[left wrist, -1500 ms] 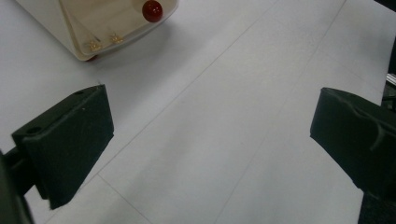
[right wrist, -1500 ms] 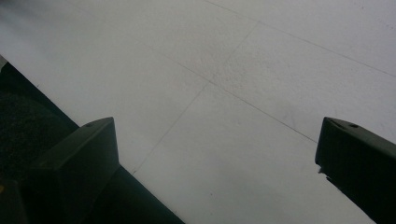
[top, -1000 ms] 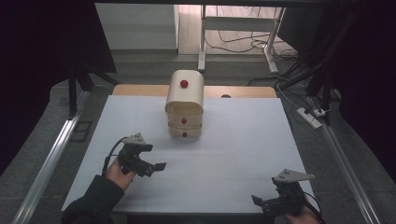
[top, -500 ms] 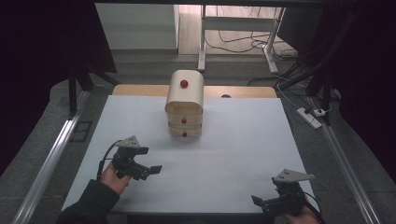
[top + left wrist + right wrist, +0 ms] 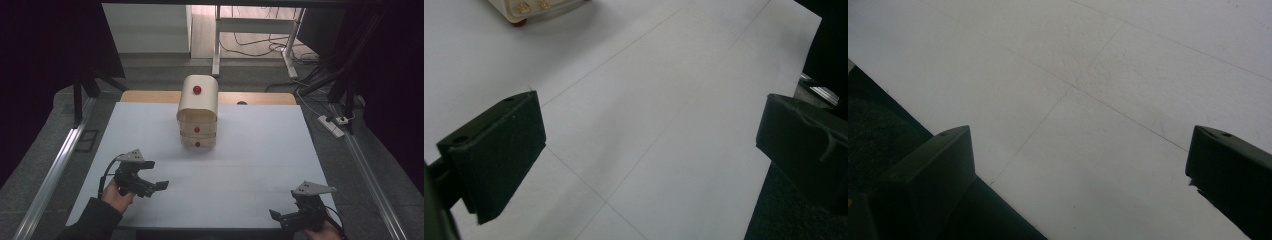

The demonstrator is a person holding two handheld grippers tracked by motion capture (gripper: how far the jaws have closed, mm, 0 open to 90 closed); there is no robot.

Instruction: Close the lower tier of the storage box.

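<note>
In the high view, a small wooden drawer chest (image 5: 197, 112) with a rounded top is sitting in the upper middle of the frame, on the far part of the white counter (image 5: 250, 150). Three red knobs (image 5: 197, 89) are showing on it, one on the curved top section and two on the lower drawer fronts, which are looking shut. The left tongs (image 5: 150, 175) are hovering in the lower left of the frame, held by a hand (image 5: 116, 192) in a dark sleeve, with their jaws spreading wide and gripping nothing. They are staying well apart from the chest, nearer the front edge of the counter. The right tongs (image 5: 281, 217) are resting low in the lower right corner of the frame, at the counter's near edge, jaws also spreading wide and empty. In the left gripper view, the base of the chest (image 5: 536, 9) is peeking in at the upper left, far beyond the two black jaws. In the right gripper view, bare white counter (image 5: 1108, 75) is lying between the parted jaws.
</note>
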